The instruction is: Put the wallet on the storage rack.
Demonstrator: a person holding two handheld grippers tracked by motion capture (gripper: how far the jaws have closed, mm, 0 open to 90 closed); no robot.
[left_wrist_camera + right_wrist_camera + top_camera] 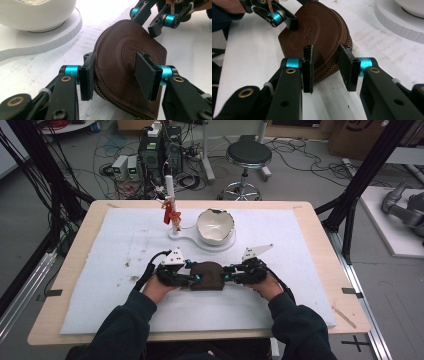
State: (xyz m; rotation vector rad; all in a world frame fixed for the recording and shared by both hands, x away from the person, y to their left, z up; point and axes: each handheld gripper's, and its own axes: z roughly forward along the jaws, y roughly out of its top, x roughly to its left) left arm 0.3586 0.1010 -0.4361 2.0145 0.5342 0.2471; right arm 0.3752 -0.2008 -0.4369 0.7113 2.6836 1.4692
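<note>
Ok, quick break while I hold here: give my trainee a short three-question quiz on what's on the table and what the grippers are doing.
1. True or false: the brown leather pouch lies between the left gripper and the right gripper.
2. Multiple choice: the white bowl sits A) on a white round base, B) inside the pouch, C) on the stool.
3. Fill in: in the left gripper view, one jaw sits at the pouch's zipper edge and the other rests on its embossed ____.

Key: 1 true. 2 A: it rests on the white base, whose other end carries the upright post. 3 top face, near the round emblem.
</note>
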